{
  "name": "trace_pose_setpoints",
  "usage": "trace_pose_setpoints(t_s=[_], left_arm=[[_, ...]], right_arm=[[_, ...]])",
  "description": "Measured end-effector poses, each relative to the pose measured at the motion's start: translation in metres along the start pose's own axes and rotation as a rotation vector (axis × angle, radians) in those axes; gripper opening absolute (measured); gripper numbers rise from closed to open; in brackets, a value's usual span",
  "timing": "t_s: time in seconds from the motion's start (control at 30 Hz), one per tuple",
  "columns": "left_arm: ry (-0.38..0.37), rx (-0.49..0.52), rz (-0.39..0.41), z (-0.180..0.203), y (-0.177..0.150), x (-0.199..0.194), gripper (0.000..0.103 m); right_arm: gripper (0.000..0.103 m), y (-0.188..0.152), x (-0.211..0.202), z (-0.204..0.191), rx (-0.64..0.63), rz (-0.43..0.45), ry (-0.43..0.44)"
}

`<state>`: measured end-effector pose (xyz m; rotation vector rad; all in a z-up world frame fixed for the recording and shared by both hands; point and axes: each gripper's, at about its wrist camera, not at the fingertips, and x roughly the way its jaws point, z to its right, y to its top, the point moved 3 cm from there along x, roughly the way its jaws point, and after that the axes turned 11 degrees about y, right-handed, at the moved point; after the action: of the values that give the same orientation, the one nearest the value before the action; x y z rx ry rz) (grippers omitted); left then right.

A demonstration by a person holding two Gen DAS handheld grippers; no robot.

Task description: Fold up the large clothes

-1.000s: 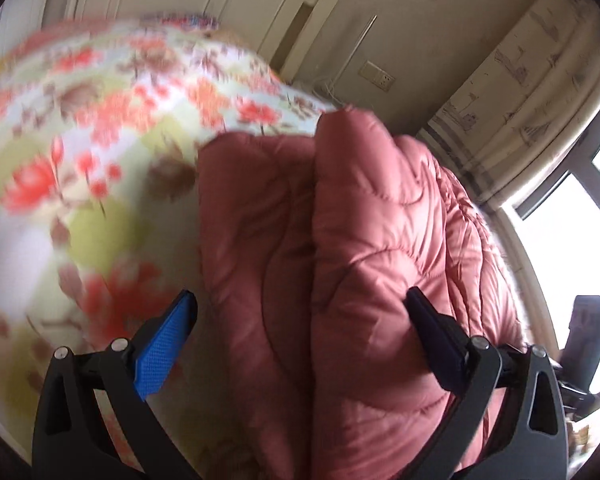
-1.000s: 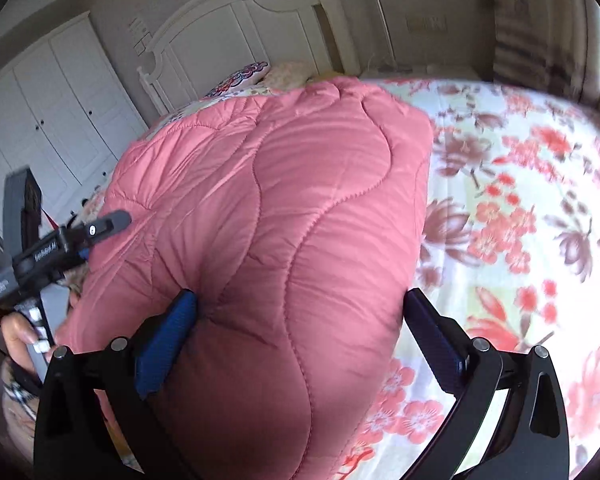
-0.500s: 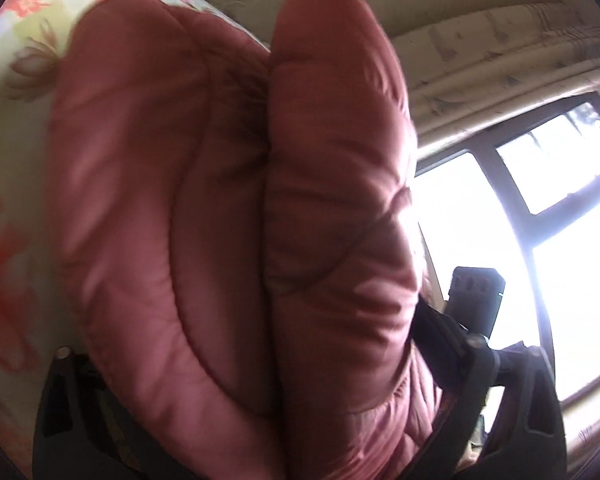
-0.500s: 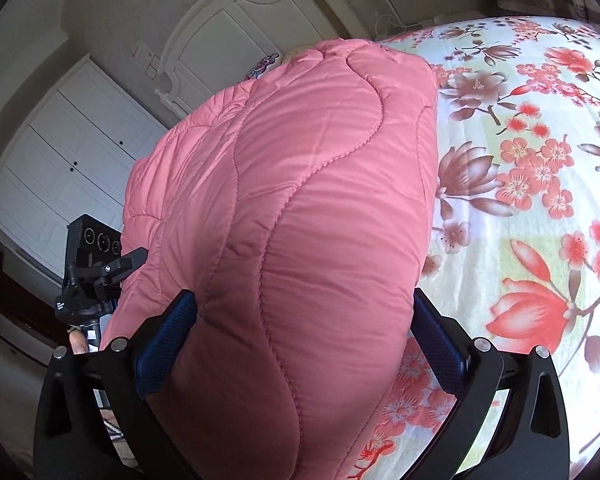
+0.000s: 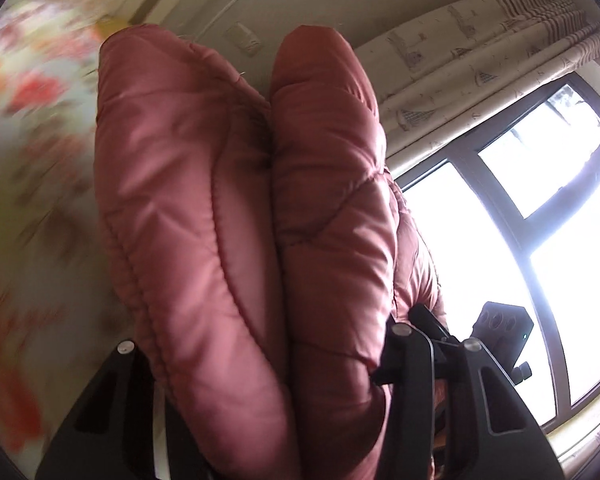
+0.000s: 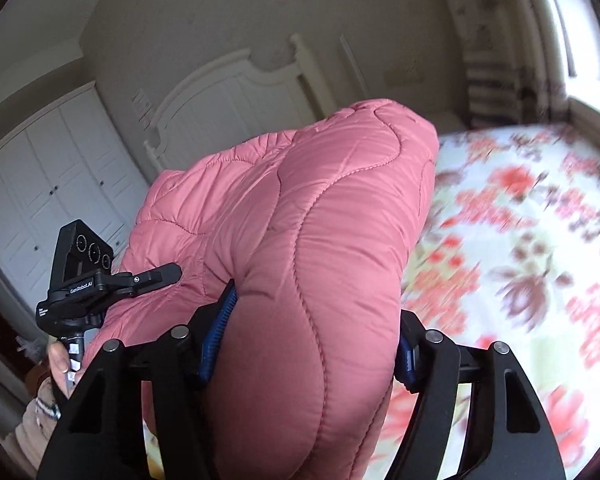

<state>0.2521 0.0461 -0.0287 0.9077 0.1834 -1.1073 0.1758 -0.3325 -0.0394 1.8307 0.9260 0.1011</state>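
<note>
Both the left tongs point(image 5: 268, 372) and right tongs point(image 6: 304, 340), having just been closing, are clamping the pink quilted coat point(image 6: 300, 240) above the bed point(image 6: 520, 240), lifting its doubled bulk for laying flat next.

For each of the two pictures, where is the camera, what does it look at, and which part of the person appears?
Left wrist: on the left gripper, clamped on the pink quilted coat, facing the window; no body part.
Right wrist: on the right gripper, clamped on the coat, facing the headboard; a hand shows.
Shared: coat, floral bedsheet, each other's gripper.
</note>
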Motion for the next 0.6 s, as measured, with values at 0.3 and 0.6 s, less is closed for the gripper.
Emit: trace_pose_setpoints(t_s=[0.3,0.6], left_arm=[[0.18,-0.121,-0.082,-0.028,0.005,0.1,0.066],[0.24,-0.124,-0.106,-0.031,0.024,0.091,0.08]], right_arm=[[0.089,0.024,0.043,0.11,0.116,-0.11,-0.222],[0.089,0.017,-0.009,-0.009,-0.203,0.067,-0.235]])
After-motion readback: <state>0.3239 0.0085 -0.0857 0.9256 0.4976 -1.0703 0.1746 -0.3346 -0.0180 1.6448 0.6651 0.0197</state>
